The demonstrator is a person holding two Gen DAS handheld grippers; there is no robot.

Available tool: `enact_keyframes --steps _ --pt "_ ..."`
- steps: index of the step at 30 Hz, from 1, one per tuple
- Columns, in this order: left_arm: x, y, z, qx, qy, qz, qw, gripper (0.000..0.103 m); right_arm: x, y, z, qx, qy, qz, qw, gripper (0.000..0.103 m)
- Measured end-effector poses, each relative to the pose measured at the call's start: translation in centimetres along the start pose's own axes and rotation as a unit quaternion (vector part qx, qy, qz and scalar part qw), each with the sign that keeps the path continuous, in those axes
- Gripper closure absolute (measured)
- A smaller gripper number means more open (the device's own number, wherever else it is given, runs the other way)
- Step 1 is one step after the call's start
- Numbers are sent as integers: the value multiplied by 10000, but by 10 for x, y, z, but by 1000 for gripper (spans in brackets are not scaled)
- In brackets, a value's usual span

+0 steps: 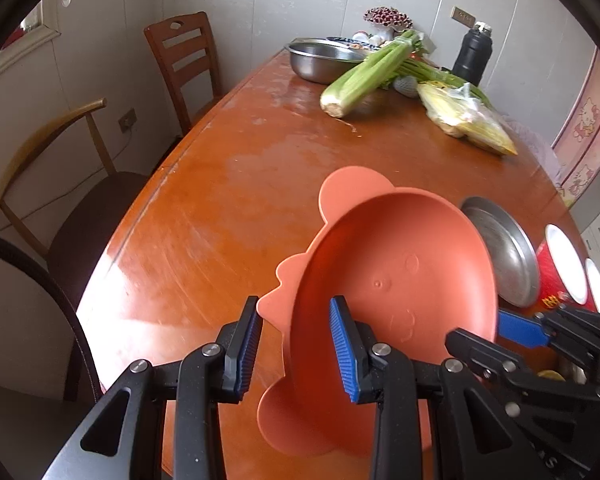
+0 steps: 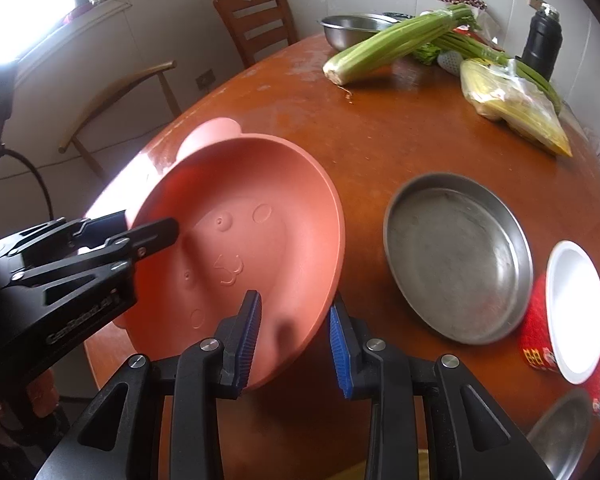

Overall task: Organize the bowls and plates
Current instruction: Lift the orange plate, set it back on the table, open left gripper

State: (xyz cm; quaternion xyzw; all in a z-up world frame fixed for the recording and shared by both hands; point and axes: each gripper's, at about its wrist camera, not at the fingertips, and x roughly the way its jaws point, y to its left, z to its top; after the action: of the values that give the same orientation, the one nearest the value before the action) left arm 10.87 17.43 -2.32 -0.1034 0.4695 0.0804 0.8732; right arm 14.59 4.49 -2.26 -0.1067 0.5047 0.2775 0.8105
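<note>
You are holding the salmon-pink, animal-shaped silicone bowl with moulded ears and a face pressed into its floor (image 1: 396,272) between both tools, tilted and lifted off the round, glossy reddish-brown wooden table (image 1: 204,216). Your left gripper (image 1: 296,350) is clamping the bowl's near-left rim: one blue ribbed pad is sitting inside the bowl and the other outside, with the scalloped edge between them. Your right gripper (image 2: 294,344) is pinching the opposite rim the same way, its jaws closed on the bowl's wall. In the left wrist view, the right tool is showing at the lower right, its fingers reaching over the bowl's far edge.

Just to the right of the bowl, the shallow round stainless-steel pan (image 2: 458,258) is resting flat on the table, apart from the bowl. Beyond it, at the table's right edge, the red cup with a white inside (image 2: 572,316) is lying near the pan; a second white rim is peeking in beside it.

At the far side of the table, the deep stainless-steel mixing bowl (image 2: 354,30) is standing behind the long green celery stalk (image 2: 388,46). A clear plastic bag of yellow corn (image 2: 512,106) is lying to the right of the celery, and the tall black flask (image 2: 542,42) is standing upright near the wall. A slatted brown wooden chair (image 1: 184,60) is pushed up to the table's far left.
</note>
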Motion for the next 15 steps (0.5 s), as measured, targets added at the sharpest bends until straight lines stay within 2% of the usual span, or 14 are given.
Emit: enact_keyframes --steps 15 --pt "29 -4 10 166 127 51 9998 68 17 -1 0 150 186 7 9997 68"
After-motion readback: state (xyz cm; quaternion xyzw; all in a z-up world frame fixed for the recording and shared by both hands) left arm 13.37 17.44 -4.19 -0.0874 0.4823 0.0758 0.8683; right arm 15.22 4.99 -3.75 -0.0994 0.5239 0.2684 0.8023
